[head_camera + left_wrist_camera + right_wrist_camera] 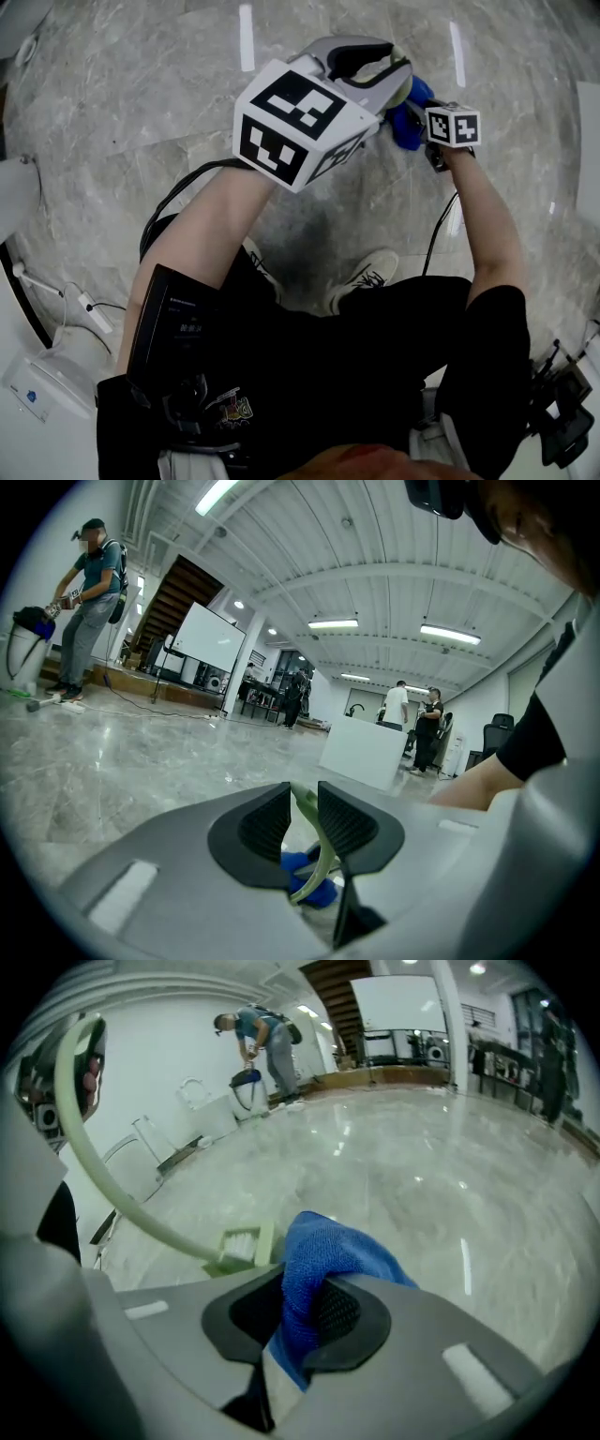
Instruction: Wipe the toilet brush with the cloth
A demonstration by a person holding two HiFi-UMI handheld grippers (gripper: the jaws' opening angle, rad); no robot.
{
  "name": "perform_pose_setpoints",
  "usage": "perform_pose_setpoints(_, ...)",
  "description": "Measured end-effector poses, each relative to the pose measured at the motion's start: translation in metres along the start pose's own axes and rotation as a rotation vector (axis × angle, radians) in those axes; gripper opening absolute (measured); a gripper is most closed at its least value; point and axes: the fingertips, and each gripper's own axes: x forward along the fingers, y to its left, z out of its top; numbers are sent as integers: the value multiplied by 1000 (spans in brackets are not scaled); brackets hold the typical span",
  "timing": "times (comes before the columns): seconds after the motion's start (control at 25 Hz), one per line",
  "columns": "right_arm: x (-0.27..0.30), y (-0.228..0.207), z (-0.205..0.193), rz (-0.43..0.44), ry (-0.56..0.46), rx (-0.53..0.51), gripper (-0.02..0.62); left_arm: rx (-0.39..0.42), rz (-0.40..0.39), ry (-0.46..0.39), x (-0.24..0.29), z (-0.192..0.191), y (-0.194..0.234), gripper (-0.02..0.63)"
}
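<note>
The toilet brush has a pale green curved handle (89, 1162) and a small green head with white bristles (239, 1245). My left gripper (302, 806) is shut on that handle (309, 813), holding it up over the marble floor. The right gripper (300, 1309) is shut on a blue cloth (328, 1260), which bulges out past its jaws right beside the brush head. In the head view the left gripper (370, 64) is raised in front of me. The cloth (412, 114) shows between it and the right gripper (427, 127), whose jaws are mostly hidden behind its marker cube.
My shoes (361, 277) stand on the grey marble floor (141, 84), with black cables trailing by them. A white toilet (19, 202) is at the left. Farther off are a white box (366, 752), a person bent over a bin (89, 592) and other people.
</note>
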Motion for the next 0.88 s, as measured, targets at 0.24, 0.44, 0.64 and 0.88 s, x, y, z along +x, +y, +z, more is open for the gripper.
perform_pose_setpoints(0.24, 23, 65, 92, 237, -87, -133, 60, -1, 11, 7, -1, -3, 2, 112)
perform_pose_setpoints(0.44, -46, 138, 119, 599, -146, -184, 60, 3, 11, 14, -2, -7, 3, 112)
perform_pose_setpoints(0.64, -109, 160, 135, 798, -219, -145, 60, 12, 16, 12, -2, -5, 5, 112)
perform_pose_setpoints(0.88, -188, 163, 173, 918, -440, -128, 60, -4, 23, -4, -1, -3, 7, 112)
